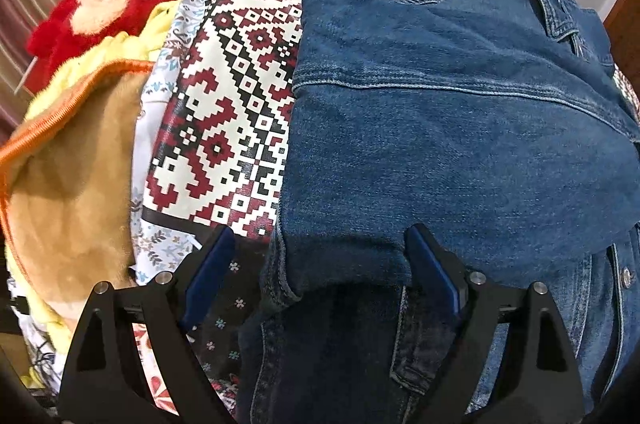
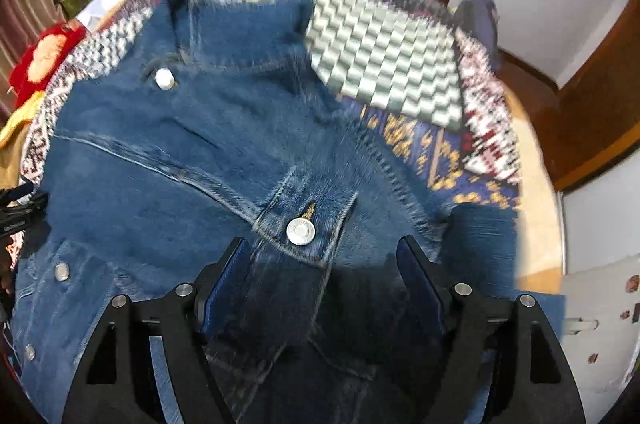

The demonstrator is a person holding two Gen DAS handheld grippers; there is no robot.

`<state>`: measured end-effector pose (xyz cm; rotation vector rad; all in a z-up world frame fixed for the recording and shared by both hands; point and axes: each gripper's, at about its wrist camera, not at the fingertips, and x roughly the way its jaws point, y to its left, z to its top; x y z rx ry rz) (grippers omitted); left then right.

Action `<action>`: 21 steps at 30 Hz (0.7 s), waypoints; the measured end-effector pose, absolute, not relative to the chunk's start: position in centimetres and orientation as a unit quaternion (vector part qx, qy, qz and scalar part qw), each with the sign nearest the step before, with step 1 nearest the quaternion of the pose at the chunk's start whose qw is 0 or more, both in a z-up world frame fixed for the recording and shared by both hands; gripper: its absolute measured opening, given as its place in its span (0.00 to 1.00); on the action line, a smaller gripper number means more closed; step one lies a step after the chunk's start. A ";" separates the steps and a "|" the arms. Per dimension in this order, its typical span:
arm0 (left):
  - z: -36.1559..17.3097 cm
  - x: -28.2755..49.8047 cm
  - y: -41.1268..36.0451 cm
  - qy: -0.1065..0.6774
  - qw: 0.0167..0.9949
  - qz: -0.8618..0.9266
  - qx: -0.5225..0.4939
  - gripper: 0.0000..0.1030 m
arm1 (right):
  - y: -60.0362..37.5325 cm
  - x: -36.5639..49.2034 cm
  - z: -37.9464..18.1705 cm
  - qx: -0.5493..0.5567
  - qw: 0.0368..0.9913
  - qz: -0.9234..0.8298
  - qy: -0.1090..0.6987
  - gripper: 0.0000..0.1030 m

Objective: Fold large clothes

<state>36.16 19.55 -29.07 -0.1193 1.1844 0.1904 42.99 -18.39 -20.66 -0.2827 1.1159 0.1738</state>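
Left gripper (image 1: 320,264): jaws wide apart, clamped on nothing, blue pads straddling a folded denim edge. Left pad over bare patterned bedspread (image 1: 240,96), right pad over cloth; hence the left side edge of the denim jacket (image 1: 460,144) directly between the jaws, running straight ahead, away from the camera. Long axis of the folded panel roughly in line with the fingers, a stitched seam crossing it from left to right further out. Contact between pads and cloth not resolvable; shadow beneath suggests a position just above.

Right gripper (image 2: 324,260): jaws likewise wide apart and empty, above the jacket front; view blurred. Buttoned chest pocket flap (image 2: 308,224) just ahead, between the fingertips; collar (image 2: 240,20) at the far end, a second metal button (image 2: 164,78) near it. Jacket spread flat on the bedspread, collar pointing away, body extending left towards the other gripper.

Outward: red and yellow plush toy (image 1: 96,8) and tan blanket (image 1: 72,184) to the left, well apart from the jacket.

Judgement: left gripper nearer a graspable edge; pinch along that side edge likely needed next.
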 end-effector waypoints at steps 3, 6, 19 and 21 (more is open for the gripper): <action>-27.7 36.3 18.8 0.551 0.829 0.086 -0.038 0.85 | -18.9 41.8 -17.0 -0.121 0.858 0.085 0.491 0.72; -25.5 36.4 17.4 0.534 0.842 0.070 -0.023 0.85 | -20.4 40.7 -13.2 -0.092 0.881 0.084 0.457 0.72; -15.9 38.8 6.8 0.439 0.897 -0.051 -0.004 0.86 | -34.7 35.1 -6.1 0.032 0.921 -0.034 0.387 0.80; -15.7 39.2 4.7 0.437 0.896 -0.071 0.002 0.86 | -37.9 34.1 -7.1 0.071 0.913 -0.052 0.399 0.80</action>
